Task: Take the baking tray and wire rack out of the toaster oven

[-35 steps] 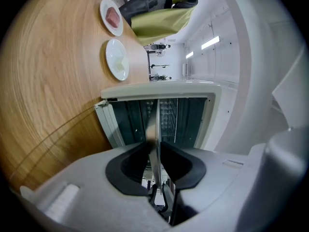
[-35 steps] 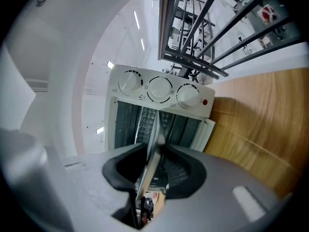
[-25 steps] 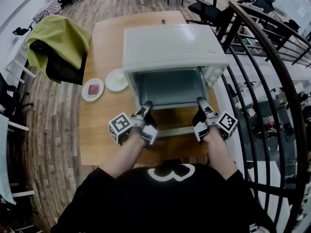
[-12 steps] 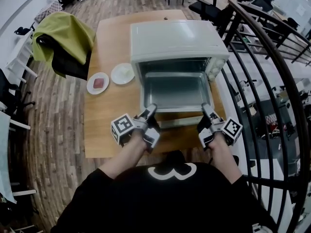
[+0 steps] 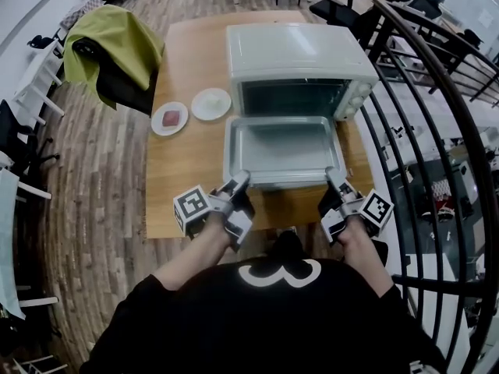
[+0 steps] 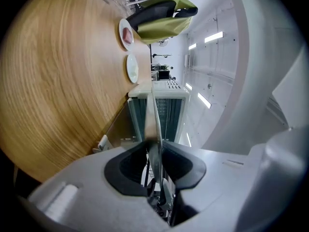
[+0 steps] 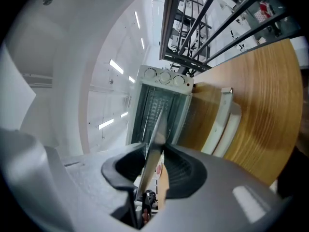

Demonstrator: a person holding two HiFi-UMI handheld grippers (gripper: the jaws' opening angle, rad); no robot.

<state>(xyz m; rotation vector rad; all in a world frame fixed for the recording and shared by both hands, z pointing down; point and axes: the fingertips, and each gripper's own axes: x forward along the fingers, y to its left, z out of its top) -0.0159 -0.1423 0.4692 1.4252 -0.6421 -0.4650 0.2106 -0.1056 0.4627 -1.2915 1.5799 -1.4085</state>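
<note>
Baking tray point(image 5: 282, 148): is being held level and empty, drawn out of the toaster oven point(image 5: 295, 49), its far edge just in front of the oven mouth.
Left gripper point(image 5: 238, 184): is being clamped on the tray's near left corner; the thin metal rim is being pinched between the two dark pads.
Right gripper point(image 5: 334, 179): is being kept on the near right corner, with the rim lying between its pads and being pressed by them; its jaws have just been opening a little.
Wire rack point(image 7: 155, 108): thin bars are being shown inside the oven cavity, behind the tray, in both gripper views.
Oven door point(image 7: 205, 112): is being left folded down under the tray, with its pale handle toward the person.
Table point(image 5: 187, 178): the oven is being carried on its right half.
Red-topped plate point(image 5: 170, 118): is being left on the table to the left of the oven.
White plate point(image 5: 211, 104): is being left just beside the red-topped one, nearer the oven.
Green cloth point(image 5: 117, 41): is being draped over something dark beside the table's far left corner.
</note>
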